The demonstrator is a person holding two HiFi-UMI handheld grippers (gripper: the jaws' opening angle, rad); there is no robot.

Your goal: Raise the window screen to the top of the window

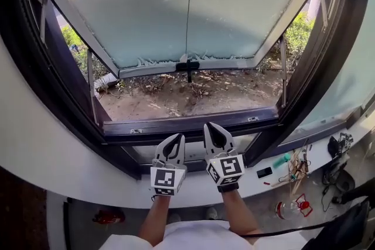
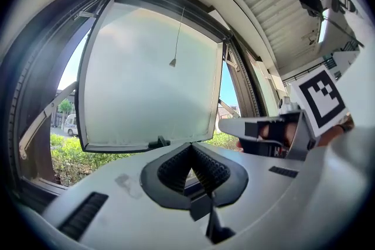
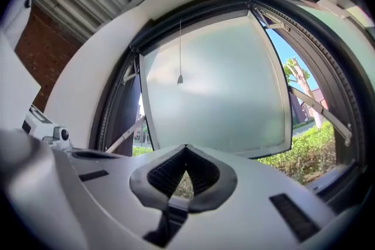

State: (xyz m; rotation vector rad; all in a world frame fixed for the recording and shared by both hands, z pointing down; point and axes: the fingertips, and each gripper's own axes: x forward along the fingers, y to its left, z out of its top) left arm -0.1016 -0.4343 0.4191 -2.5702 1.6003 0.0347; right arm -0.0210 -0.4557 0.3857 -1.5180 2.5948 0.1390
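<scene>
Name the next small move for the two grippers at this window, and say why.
Probably draw both grippers back from the window. No screen spans it; only a short cord hangs from the top, so the screen looks already raised. The left gripper and right gripper are shut and empty.

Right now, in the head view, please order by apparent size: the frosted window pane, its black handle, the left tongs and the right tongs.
1. frosted window pane, by far the largest.
2. left tongs and right tongs: they look alike, so I do not rank them.
3. black handle, smallest, though it is farther away.
</scene>
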